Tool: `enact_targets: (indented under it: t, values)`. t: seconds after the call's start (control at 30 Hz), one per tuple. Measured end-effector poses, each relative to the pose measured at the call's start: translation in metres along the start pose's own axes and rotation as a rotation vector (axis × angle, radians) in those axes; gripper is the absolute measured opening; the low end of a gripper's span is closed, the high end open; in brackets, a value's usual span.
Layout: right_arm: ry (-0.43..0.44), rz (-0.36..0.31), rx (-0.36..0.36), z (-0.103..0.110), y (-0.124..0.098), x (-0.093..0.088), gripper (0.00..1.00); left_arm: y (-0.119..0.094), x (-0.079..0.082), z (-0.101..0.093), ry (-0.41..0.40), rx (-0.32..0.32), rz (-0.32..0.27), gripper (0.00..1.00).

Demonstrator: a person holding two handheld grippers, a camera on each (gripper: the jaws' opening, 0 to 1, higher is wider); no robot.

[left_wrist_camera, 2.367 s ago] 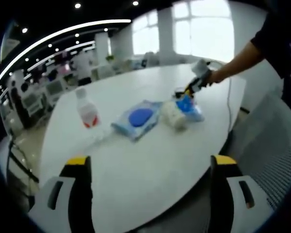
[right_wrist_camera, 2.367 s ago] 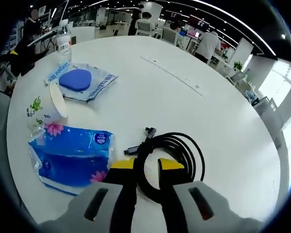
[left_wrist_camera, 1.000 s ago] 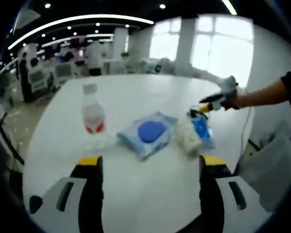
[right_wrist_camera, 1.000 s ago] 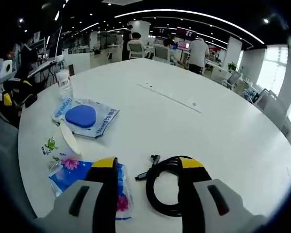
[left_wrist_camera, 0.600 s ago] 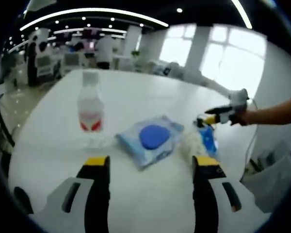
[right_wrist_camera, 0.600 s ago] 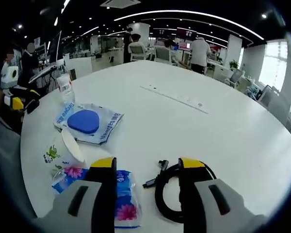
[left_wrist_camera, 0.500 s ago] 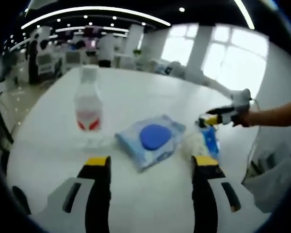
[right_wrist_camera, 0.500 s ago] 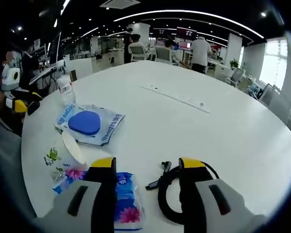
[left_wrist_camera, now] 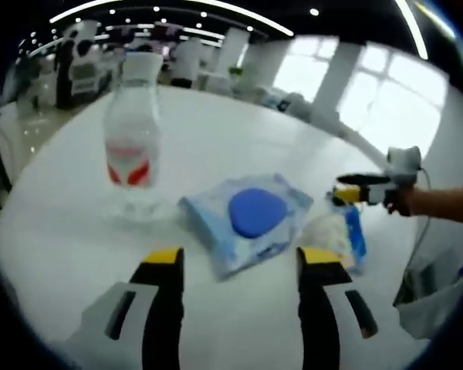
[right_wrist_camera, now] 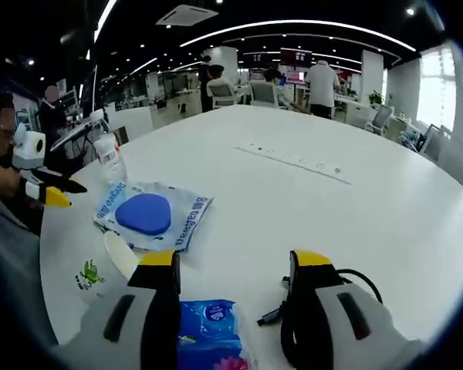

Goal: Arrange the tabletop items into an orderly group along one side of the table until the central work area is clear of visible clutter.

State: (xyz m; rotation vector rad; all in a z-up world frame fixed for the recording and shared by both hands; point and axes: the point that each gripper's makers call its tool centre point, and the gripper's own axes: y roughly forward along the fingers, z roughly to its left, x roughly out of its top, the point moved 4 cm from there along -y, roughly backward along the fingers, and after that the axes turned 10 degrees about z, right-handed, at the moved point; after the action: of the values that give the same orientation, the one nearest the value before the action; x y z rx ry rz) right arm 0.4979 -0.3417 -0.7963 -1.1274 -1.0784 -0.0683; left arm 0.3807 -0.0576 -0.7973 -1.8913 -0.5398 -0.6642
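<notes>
The wet-wipes pack (left_wrist_camera: 251,220) with its blue lid lies flat on the white round table (left_wrist_camera: 69,231), just ahead of the left gripper (left_wrist_camera: 239,262), whose jaws are spread and hold nothing. A clear water bottle (left_wrist_camera: 131,139) stands upright at ten o'clock from the pack; a paper cup (left_wrist_camera: 324,231) on its side and a blue tissue pack (left_wrist_camera: 356,235) lie at three o'clock. The right gripper view adds a coiled black cable (right_wrist_camera: 347,289) by the right gripper (right_wrist_camera: 235,270), jaws wide apart and empty, above the tissue pack.
</notes>
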Motion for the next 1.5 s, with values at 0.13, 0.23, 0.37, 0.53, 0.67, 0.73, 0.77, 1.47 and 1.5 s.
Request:
enact_targets:
  t: [0.13, 0.23, 0.37, 0.53, 0.67, 0.73, 0.77, 1.47, 1.5]
  values:
    - [-0.001, -0.011, 0.012, 0.004, 0.006, 0.003, 0.57, 0.006, -0.002, 0.002, -0.012, 0.010, 0.008, 0.54]
    - [0.003, 0.000, 0.022, 0.007, 0.012, 0.004, 0.56, 0.010, -0.003, 0.003, -0.030, 0.013, 0.017, 0.52]
    - [0.015, 0.015, 0.036, 0.011, 0.020, 0.002, 0.56, 0.017, -0.005, 0.005, -0.058, 0.018, 0.027, 0.49]
    - [0.029, 0.028, 0.047, 0.015, 0.028, 0.000, 0.50, 0.023, -0.007, 0.007, -0.085, 0.018, 0.042, 0.47]
    - [0.054, 0.030, 0.072, 0.020, 0.032, 0.001, 0.50, 0.029, -0.007, 0.010, -0.119, 0.015, 0.046, 0.43]
    - [0.054, 0.036, 0.081, 0.022, 0.035, 0.000, 0.47, 0.031, -0.007, 0.010, -0.134, 0.015, 0.044, 0.41]
    - [0.059, 0.038, 0.086, 0.022, 0.036, 0.000, 0.47, 0.032, -0.008, 0.011, -0.145, 0.010, 0.047, 0.41]
    - [0.135, 0.116, 0.172, 0.046, 0.062, -0.005, 0.23, 0.049, -0.007, 0.004, -0.174, -0.013, 0.059, 0.29]
    - [0.133, 0.120, 0.177, 0.048, 0.063, -0.005, 0.22, 0.049, -0.006, 0.004, -0.179, -0.014, 0.060, 0.28]
